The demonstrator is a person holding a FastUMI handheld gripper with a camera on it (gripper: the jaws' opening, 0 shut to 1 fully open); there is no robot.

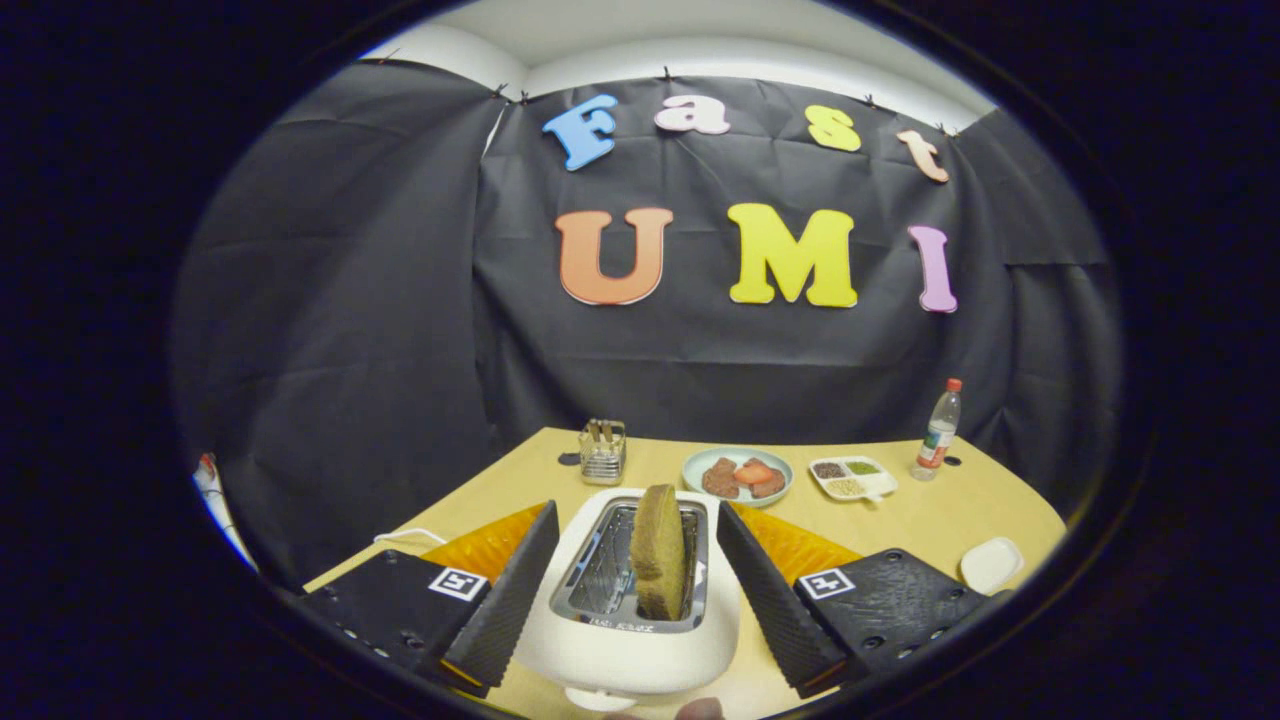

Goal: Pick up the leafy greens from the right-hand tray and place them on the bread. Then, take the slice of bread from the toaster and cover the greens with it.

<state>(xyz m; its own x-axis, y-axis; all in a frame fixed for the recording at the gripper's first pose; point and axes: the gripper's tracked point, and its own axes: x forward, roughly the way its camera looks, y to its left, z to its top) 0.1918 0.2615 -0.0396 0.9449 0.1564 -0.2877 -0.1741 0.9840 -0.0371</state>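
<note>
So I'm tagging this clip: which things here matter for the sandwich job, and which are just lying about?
Job: bread slice standing in the toaster; open fingers either side of the toaster.

Lying about: plate of food, divided tray, bottle, wire holder, white dish, on the table.

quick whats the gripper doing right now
gripper: open, holding nothing, fingers either side of the toaster with the bread slice standing in its slot.
</note>
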